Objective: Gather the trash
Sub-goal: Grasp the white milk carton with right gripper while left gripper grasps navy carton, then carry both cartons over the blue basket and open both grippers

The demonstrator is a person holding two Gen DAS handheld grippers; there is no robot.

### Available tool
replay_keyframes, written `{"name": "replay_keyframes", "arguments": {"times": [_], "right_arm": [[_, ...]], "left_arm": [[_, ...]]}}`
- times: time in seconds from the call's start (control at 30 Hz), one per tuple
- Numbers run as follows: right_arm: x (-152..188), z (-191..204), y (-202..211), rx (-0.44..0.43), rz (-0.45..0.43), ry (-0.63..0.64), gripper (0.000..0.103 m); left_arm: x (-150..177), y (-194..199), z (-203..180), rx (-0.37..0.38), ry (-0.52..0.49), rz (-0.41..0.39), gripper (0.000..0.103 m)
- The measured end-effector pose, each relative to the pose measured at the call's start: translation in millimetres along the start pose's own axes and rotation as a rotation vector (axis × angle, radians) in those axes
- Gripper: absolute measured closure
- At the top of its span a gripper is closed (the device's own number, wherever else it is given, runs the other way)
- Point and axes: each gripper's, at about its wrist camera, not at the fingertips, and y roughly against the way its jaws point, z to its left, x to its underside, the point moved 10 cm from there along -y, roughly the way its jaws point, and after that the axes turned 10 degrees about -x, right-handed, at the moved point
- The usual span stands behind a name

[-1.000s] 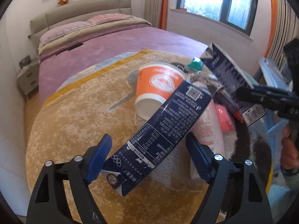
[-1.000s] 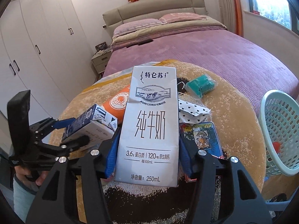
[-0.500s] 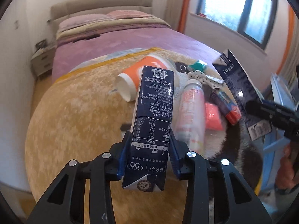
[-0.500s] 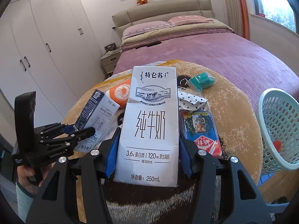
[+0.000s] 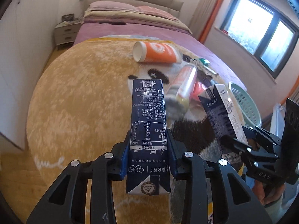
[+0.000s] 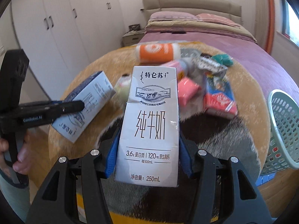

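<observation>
My left gripper (image 5: 148, 160) is shut on a dark blue milk carton (image 5: 147, 117), held upright above the round tan rug (image 5: 74, 93). My right gripper (image 6: 148, 158) is shut on a white milk carton (image 6: 149, 123). Each gripper with its carton shows in the other view: the right one (image 5: 224, 119) at right, the left one (image 6: 87, 102) at left. On the rug lie an orange paper cup (image 5: 157, 53), a pink-white bottle (image 5: 184, 83), a pink packet (image 6: 186, 91), a red-blue snack bag (image 6: 218, 95) and a teal wrapper (image 6: 222, 58).
A pale green mesh basket (image 6: 284, 127) stands at the rug's right edge, also seen in the left wrist view (image 5: 244, 102). A purple bed (image 6: 214, 43) lies beyond the rug, with a nightstand (image 5: 65, 33) and white wardrobes (image 6: 65, 28) at left.
My left gripper closed on the dark blue carton and lifted it upright. Both grippers pulled back and up from the rug; the right kept its white carton.
</observation>
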Motion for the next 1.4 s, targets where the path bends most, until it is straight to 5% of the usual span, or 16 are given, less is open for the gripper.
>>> {"name": "replay_keyframes", "arguments": {"times": [0.4,0.5,0.87,0.97,1.4], "right_arm": [[34,-14,-6,0.036,0.071,0.024,0.05],[41,-14,-5,0.058,0.073,-0.004,0.039],[49,-15,1,0.069,0.011,-0.111,0.038],[48,-17,2,0.065,0.013,-0.116,0.047],[19,-10,51,0.052,-0.125,-0.042,0.049]], "left_arm": [[22,-1,-8,-0.155,-0.077,-0.055,0.069],[28,0,-9,-0.175,-0.081,-0.066,0.067],[35,-2,-8,-0.182,-0.04,-0.1,0.063],[34,0,-8,-0.185,-0.032,-0.114,0.069],[-4,51,-35,-0.129,-0.037,-0.287,0.069]]}}
